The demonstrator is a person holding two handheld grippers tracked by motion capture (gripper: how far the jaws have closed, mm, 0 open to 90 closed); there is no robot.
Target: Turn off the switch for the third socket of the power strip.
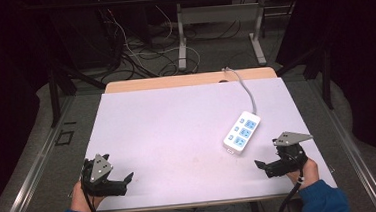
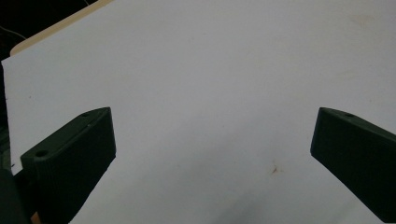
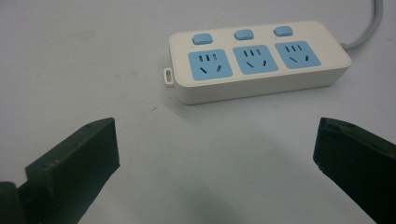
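Now, both claws wide open, empty, left claw (image 1: 127, 180) lower left, right claw (image 1: 260, 166) lower right nr power strip (image 1: 242, 132), white worktop (image 1: 177, 127).

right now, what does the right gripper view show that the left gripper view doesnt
Right gripper view: the white power strip lies flat ahead of the open right gripper, with three blue sockets, three blue switches above them and a grey cable leaving at one end. Left gripper view: a strip of the table's wooden edge at the top left corner and a small brown stain ahead of the open left gripper. Both: two black jaws set wide apart, nothing between them, above the white tabletop.
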